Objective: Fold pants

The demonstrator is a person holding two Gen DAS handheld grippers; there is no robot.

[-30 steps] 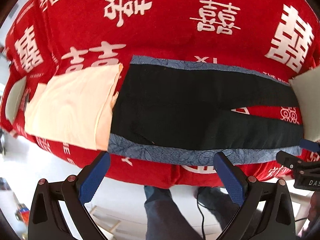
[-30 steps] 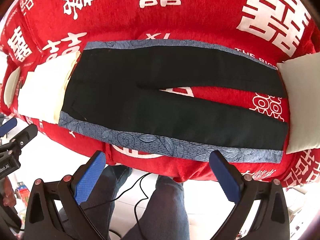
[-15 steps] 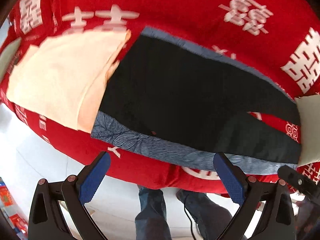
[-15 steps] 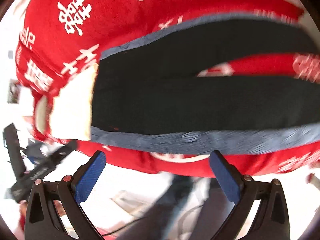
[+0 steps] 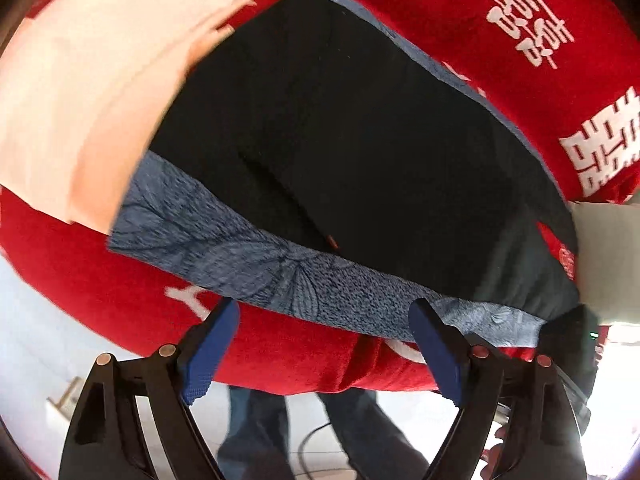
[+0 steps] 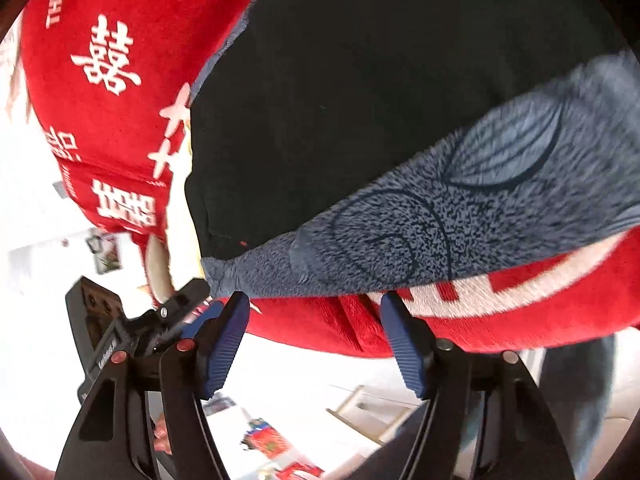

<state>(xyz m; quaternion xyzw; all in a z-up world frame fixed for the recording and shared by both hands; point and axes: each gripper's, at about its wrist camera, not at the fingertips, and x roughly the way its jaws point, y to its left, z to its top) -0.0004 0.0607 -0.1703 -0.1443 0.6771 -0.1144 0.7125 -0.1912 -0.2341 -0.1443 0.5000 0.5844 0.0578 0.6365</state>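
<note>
Nearest in the left wrist view, the left gripper has its two blue-padded fingers spread wide apart, holding nothing. It points over the near edge of a bed draped in a red blanket printed with white Chinese characters. The finger tips sit just short of the blue patterned side stripe of the black pants, without clearly touching it.

In the right wrist view, the right gripper is likewise spread open and empty, tilted so the bed edge slants across the picture. Its pads hover just below the same blue stripe, which runs along the near edge of the bed. The other gripper's black body shows at its left.

Farther in, the pants lie flat and spread out on the blanket, waist toward the left. Beyond the waist, in the left view, a folded pale peach cloth lies touching the pants. At the far right edge sits a white cushion-like object.
</note>
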